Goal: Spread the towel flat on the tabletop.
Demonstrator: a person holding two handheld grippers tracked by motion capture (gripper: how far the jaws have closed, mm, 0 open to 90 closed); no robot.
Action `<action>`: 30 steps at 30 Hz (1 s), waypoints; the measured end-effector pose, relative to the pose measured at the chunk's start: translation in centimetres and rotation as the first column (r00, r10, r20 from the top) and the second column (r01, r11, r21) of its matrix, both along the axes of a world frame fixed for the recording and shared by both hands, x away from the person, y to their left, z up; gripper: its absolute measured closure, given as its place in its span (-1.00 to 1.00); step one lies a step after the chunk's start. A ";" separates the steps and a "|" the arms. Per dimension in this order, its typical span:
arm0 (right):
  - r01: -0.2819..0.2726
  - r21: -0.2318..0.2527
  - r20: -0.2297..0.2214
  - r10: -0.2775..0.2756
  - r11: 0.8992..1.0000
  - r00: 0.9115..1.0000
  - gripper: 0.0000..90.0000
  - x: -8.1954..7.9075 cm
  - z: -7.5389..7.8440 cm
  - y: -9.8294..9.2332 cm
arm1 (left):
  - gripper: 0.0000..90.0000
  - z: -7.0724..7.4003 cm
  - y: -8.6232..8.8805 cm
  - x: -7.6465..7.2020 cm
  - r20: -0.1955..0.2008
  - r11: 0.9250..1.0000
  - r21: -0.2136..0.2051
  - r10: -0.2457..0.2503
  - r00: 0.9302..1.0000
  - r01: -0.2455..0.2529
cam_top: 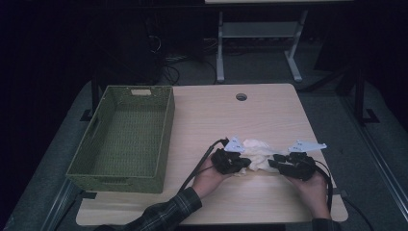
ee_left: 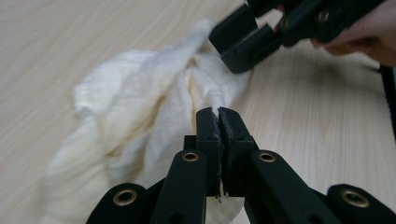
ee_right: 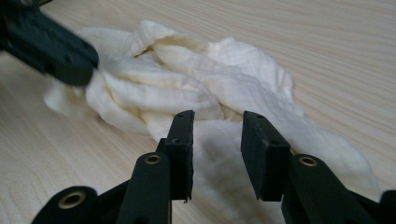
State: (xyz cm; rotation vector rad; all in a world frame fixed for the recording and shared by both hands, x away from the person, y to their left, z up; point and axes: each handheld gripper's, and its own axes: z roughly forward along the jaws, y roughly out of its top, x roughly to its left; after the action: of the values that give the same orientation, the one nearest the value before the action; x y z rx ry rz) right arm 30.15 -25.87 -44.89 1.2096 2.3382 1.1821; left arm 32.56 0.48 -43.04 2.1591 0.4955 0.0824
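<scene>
- Cloth (cam_top: 255, 155) lies crumpled on the counter (cam_top: 269, 110), near the front edge, between the two tools and well apart from the green basket (cam_top: 126, 137) at the left.
- Left tool (ee_left: 219, 116) is clamped tight on a thin pinch of fabric. From the left gripper view I'd say it has only an edge fold, so a pull could slip the cloth out.
- Right tool (ee_right: 217, 122) stands part open, its jaws over the cloth without pressing on it. If it closes where it is, it may catch several layers at once (the bunch looks thick there) and the cloth won't spread.
- Both tools are close together. Lifting now with one grip would likely leave the cloth dangling in a wad and dragging on the counter.
- A hard tug sideways might also knock the tools into each other.
</scene>
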 end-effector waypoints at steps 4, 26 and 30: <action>-0.016 -0.002 -0.007 0.016 1.000 1.000 0.40 0.0 -0.1 0.4 | 0.94 1.0 1.5 0.4 -0.011 0.999 -0.030 0.023 1.000 -0.023; -0.166 -0.022 -0.007 0.166 0.986 0.986 0.36 -2.1 0.0 4.2 | 0.94 1.2 7.0 2.1 0.017 0.989 -0.009 0.151 0.988 -0.151; -0.190 -0.080 -0.036 0.187 0.979 0.982 0.45 -1.4 -1.1 5.4 | 0.94 1.0 7.1 2.2 0.013 0.989 -0.001 0.148 0.989 -0.148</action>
State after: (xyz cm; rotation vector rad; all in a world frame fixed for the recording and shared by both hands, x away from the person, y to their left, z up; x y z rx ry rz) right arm 28.74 -20.51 -46.01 1.0016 2.5424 1.1185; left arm 34.76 7.60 -42.05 2.1177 0.6475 0.1782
